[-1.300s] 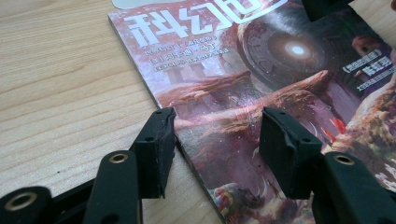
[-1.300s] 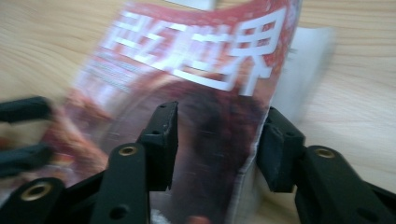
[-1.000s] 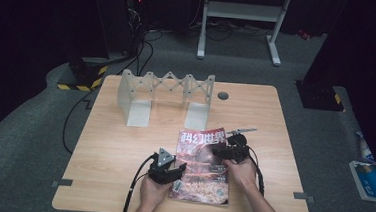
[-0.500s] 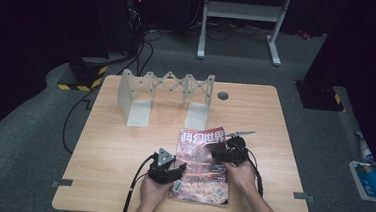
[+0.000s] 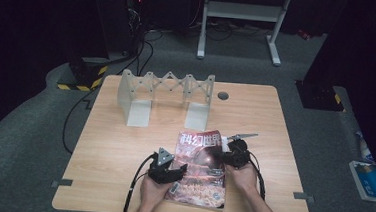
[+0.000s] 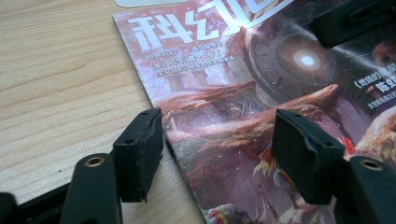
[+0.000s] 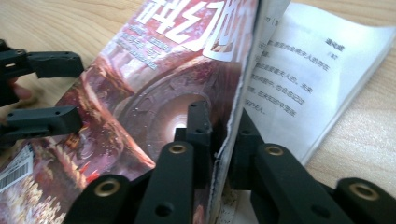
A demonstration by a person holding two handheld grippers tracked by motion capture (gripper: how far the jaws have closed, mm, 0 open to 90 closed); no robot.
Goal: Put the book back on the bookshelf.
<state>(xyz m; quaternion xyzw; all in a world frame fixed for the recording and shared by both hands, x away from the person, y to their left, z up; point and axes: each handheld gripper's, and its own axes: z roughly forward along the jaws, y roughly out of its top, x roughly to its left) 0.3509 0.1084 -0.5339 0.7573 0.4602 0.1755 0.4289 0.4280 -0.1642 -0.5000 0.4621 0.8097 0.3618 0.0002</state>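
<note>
now right gripper point(image 7: 219, 140) pinching magazine cover point(image 7: 154, 79) edge, just closing

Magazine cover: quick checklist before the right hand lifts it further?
1. Right gripper clamped on the cover edge: ok. Its fingers have just been closing and now pinch the cover of the magazine.
2. Only the cover taken, not inner pages: ok. The white text page lies free beyond it.
3. Left gripper holding the magazine down: not ok. Its fingers have just been opening and stand apart, one over the table, one over the cover.
4. Cover edge intact: cannot tell. It looks ragged by the grip.
5. Space for the cover to swing open leftwards: not ok, the left gripper is over it.
6. Rack out of the way: ok.
</note>
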